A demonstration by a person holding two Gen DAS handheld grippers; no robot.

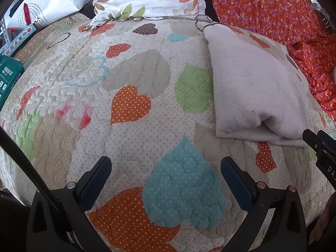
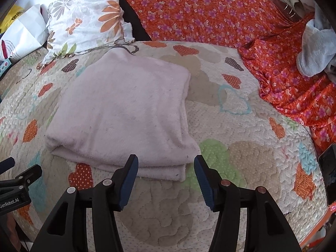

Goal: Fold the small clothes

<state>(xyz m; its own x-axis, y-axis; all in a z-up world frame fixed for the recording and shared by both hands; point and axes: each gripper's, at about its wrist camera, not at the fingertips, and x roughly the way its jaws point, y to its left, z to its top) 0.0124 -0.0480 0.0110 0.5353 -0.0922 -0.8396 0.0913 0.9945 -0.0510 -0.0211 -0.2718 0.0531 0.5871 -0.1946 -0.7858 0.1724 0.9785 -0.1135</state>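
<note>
Folded pale pink garment (image 2: pixel 124 113) lying on the quilted bed (image 2: pixel 241 168), just ahead of right tongs (image 2: pixel 166 178); both right and left tongs (image 1: pixel 166 180) spread wide, empty. Likely soft, light, limp; best pinched at the near layered edge, through all layers.

Pale pink cloth (image 2: pixel 126 113), folded flat in layers, on heart-patterned quilt (image 2: pixel 241 168).

A quilted bedspread (image 2: pixel 241 168) with dotted hearts in orange, green, teal and tan fills most of both views. At the top of the frame lies a white pillow (image 2: pixel 84 21) printed with orange flowers. An orange floral cloth (image 2: pixel 210 14) spreads across the upper right. A grey fleece item (image 2: pixel 315 48) sits at the far right edge. White paper bags (image 1: pixel 52 2) occupy the upper left, with a green box (image 1: pixel 8 73) at the left edge below them.
</note>
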